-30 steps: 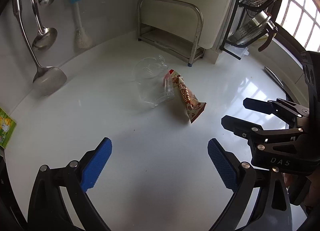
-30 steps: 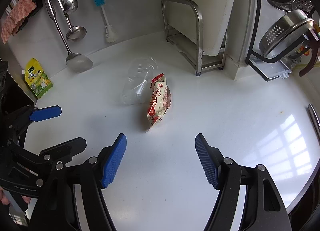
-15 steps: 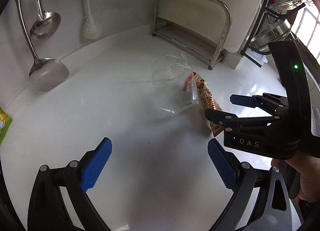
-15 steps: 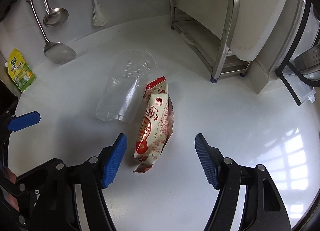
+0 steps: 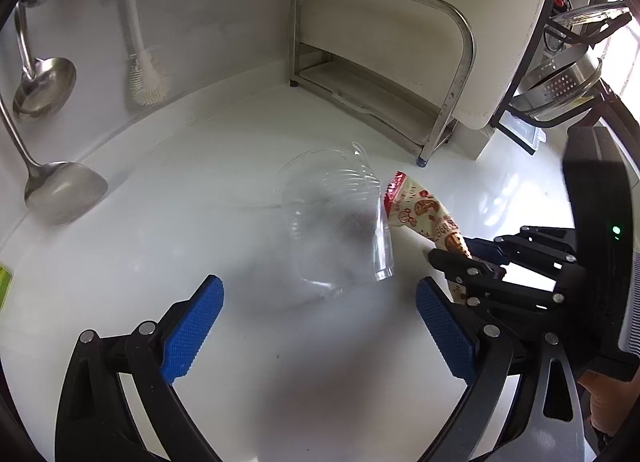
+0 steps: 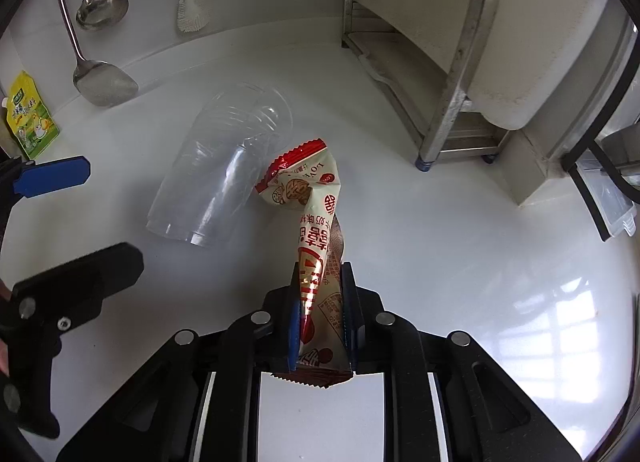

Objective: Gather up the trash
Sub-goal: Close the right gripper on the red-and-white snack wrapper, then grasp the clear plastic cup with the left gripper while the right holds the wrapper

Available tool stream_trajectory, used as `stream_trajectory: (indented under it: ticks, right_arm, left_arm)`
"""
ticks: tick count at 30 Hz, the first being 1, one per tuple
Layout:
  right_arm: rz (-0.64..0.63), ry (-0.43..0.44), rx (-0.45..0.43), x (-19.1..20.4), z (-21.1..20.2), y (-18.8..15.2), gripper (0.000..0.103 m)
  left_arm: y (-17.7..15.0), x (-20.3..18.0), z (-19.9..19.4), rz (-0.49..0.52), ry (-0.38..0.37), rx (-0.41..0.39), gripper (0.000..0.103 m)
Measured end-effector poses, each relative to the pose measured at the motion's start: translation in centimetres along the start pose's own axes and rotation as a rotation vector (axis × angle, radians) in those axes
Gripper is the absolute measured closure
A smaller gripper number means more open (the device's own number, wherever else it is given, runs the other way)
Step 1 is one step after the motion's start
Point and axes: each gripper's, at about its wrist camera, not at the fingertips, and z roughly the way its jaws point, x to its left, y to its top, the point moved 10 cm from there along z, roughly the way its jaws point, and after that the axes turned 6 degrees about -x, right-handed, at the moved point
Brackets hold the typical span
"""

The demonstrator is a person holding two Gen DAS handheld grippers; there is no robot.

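A red and cream snack wrapper (image 6: 314, 222) lies on the white counter (image 6: 460, 262). My right gripper (image 6: 320, 322) is shut on its near end. A clear plastic cup (image 6: 224, 178) lies on its side just left of the wrapper, touching its far end. In the left wrist view the cup (image 5: 336, 222) lies ahead of my left gripper (image 5: 316, 326), which is open and empty. The wrapper (image 5: 420, 210) shows to the cup's right, with the right gripper (image 5: 464, 262) closed on it.
A steel rack (image 5: 384, 74) holding a white board stands at the back. Ladles (image 5: 60, 190) and a brush (image 5: 140, 42) hang on the left wall. A yellow-green pouch (image 6: 28, 118) leans at far left. A dish rack with a colander (image 5: 560, 82) stands at the right.
My right gripper moved forward onto the wrapper and shut on its near end. My left gripper moved closer to the cup and stayed open.
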Motion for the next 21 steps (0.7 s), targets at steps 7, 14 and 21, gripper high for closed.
stream_trajectory:
  ticks: [7, 14, 21]
  right_arm:
    - [0.067, 0.005, -0.045, -2.7, -3.8, -1.6, 0.088]
    - [0.103, 0.018, -0.051, -3.2, -6.0, -4.1, 0.088]
    - [0.099, 0.019, -0.049, -2.5, -5.7, -4.2, 0.088]
  left_arm:
    - [1.6, -1.7, 3.3, 0.016, 0.010, 0.025, 0.007]
    - [1.5, -1.3, 6.6, 0.020, 0.072, 0.067, 0.007]
    - [1.3, -1.0, 7.2, 0.013, 0.074, 0.083, 0.008]
